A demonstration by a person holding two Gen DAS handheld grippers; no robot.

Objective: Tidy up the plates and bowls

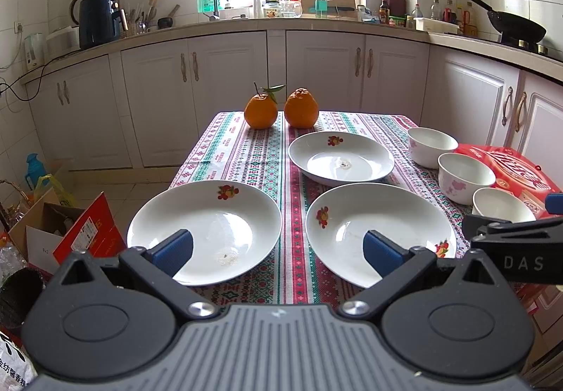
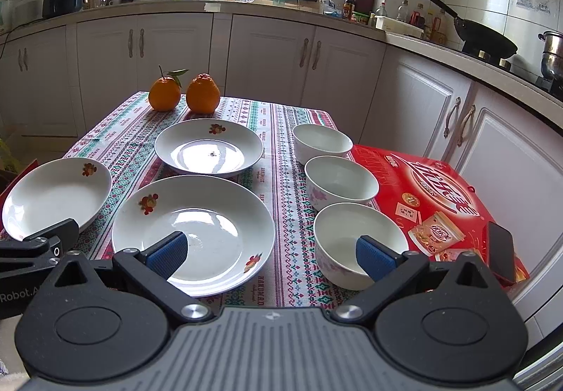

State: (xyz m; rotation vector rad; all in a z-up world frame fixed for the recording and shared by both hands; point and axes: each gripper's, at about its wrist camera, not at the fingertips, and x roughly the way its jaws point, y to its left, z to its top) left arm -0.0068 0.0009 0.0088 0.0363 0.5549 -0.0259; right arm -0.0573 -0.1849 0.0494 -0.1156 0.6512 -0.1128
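Observation:
Three white plates with fruit prints lie on the patterned tablecloth [image 1: 253, 159]: a near-left plate [image 1: 207, 229], a near-middle plate [image 1: 373, 229] and a far plate [image 1: 341, 159]. Three white bowls with pink flowers stand in a row at the right: far bowl [image 2: 322, 141], middle bowl [image 2: 339, 180], near bowl [image 2: 352, 236]. My left gripper [image 1: 278, 250] hangs open above the near edge, between the two near plates. Over the gap between the near-middle plate [image 2: 197, 229] and the near bowl, my right gripper [image 2: 272, 252] stands open and holds nothing.
Two oranges [image 1: 279, 108] sit at the table's far edge. A red box [image 2: 432, 201] with a phone [image 2: 501, 257] on it lies at the right. Cardboard boxes [image 1: 67, 232] stand on the floor at the left. White cabinets [image 1: 316, 67] and a cluttered counter run behind.

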